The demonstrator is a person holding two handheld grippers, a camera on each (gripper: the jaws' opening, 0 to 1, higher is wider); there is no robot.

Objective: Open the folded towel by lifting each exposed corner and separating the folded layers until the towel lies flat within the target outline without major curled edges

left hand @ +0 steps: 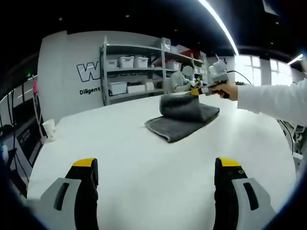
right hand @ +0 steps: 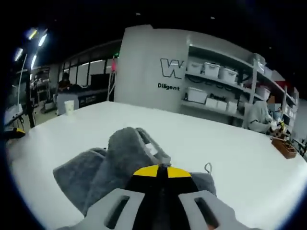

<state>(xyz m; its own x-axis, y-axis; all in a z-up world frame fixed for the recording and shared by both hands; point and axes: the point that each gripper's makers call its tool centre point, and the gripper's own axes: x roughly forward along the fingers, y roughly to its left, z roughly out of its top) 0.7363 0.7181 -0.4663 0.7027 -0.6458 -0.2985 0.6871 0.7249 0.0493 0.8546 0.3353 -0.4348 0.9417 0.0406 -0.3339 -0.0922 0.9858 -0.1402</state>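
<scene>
1. A wide white table (left hand: pixel 144 158) spreads under both my grippers.
2. The grey towel (left hand: pixel 182 117) lies folded mid-table, one layer pulled up into a hump.
3. My right gripper (right hand: pixel 160 173), yellow-tipped jaws together, pinches that raised towel fold.
4. My left gripper (left hand: pixel 156 179) hovers low over bare table, jaws wide apart, holding nothing.
5. A paper cup (left hand: pixel 49 129) stands near the table's far edge.

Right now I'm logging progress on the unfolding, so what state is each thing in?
Towel: still folded, one layer lifted into a hump, not flat.
Right tool: shut on the towel's raised layer.
Left tool: open, holding nothing, short of the towel.
Cup: upright near the table edge.
Table: white, towel resting on it.
</scene>
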